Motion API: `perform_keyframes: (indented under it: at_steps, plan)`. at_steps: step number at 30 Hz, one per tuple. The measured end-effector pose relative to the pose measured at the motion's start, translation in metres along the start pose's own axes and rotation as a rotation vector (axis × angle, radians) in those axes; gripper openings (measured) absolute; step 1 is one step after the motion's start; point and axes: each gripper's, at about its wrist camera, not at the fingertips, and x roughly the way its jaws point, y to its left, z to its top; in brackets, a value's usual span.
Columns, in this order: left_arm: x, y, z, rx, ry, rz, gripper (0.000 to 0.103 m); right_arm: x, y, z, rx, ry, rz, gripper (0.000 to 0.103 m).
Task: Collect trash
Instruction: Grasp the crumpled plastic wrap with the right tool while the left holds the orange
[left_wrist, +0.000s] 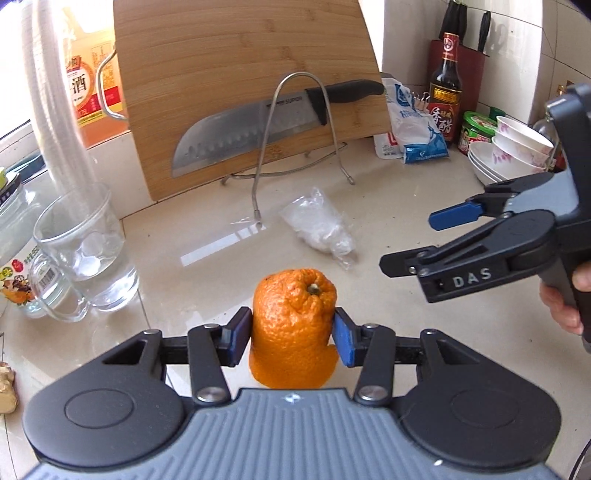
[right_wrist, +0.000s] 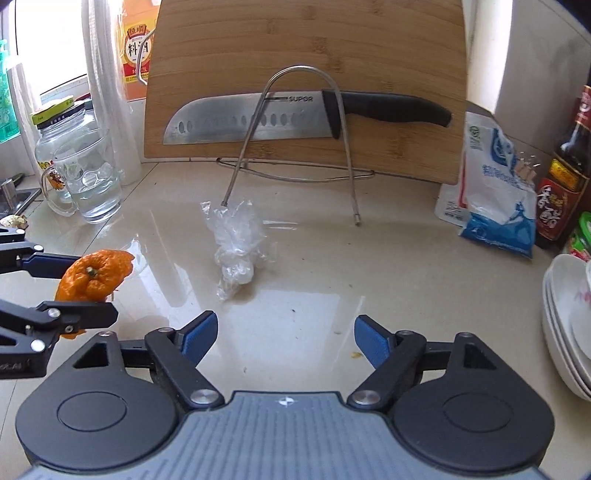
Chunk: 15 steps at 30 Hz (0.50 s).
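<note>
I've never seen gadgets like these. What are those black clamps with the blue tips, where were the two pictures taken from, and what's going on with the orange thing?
There is no robot here: a person holds a hand-operated clamp in each hand, and each clamp carries a wide-angle camera looking forward along its two fingers. One picture comes from the left clamp, the other from the right.

The left gripper is shut on a piece of orange peel, pinched between its blue pads. The right gripper is open and holds nothing; it faces a crumpled clear plastic bag lying on the pale countertop.

Behind stand a wooden cutting board with a knife in a wire rack, a glass mug of water, a stack of bowls and a dark sauce bottle.
</note>
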Motion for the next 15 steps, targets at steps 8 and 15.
perform_keyframes:
  at_steps: [8, 15]
  plan:
    - [-0.001, 0.013, -0.004, -0.034, -0.004, 0.014, 0.046, 0.039, 0.024, 0.017, -0.064, 0.018, 0.051, 0.072]
    - [0.002, 0.014, -0.003, -0.034, -0.003, 0.005, 0.046, 0.059, 0.025, 0.031, -0.057, 0.019, 0.051, 0.066]
